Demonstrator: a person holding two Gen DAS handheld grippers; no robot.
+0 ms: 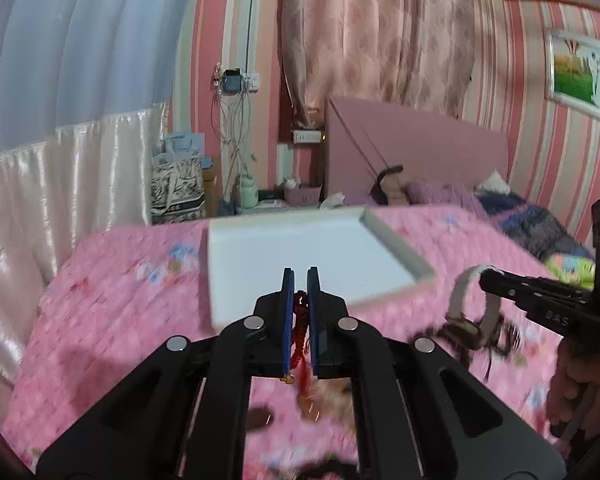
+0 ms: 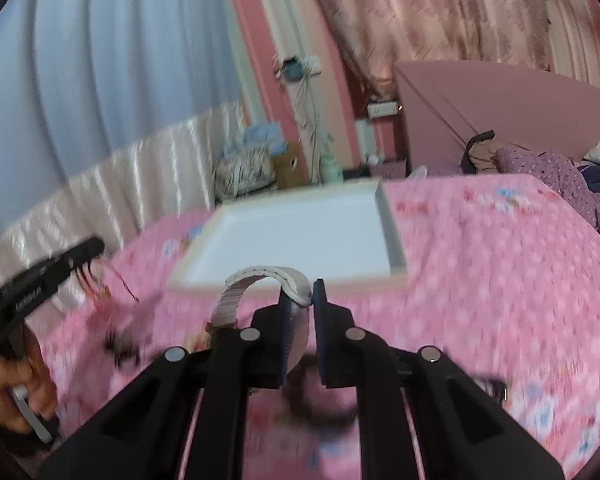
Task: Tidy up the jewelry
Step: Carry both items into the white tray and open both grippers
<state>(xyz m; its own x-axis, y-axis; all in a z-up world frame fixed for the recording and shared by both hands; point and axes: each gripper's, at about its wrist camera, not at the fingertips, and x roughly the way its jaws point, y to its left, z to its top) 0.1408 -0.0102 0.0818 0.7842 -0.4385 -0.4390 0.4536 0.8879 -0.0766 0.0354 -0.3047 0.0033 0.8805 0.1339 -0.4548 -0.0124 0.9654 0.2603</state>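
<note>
both pieces are picked up and the carry to the tray is the step in hand. the left gripper [image 1: 301, 280] has its fingers pinched narrow on a red cord bracelet [image 1: 300, 336], whose strands and a small gold bead hang out below the blue pads. the right gripper [image 2: 302, 292] is clamped on the pale band of a wristwatch [image 2: 256, 280], the strap arching up and over to the left of the fingers, its brownish case hanging at about 8 o'clock from them. from the left wrist view the same watch [image 1: 466, 308] shows at 3 o'clock, dangling from the other tool's tip.

the white tray [image 1: 400, 244] lies on the pink bedspread [image 1: 112, 280] at 12 o'clock from both grippers, apparently empty, its raised rim clearest along the right side. the next move, as i judge it, calls for bringing each piece over the rim, lowering until it rests on the tray floor, then easing the fingers apart; the two should land apart so cord and strap do not tangle.

much is smeared by motion blur. dark and brown shapes on the bedspread below the left fingers, at 6 o'clock, may be more jewelry, but i cannot tell what they are. dark strands near the watch case are also unclear. the tray's near edge is hidden behind the fingers in both views.
</note>
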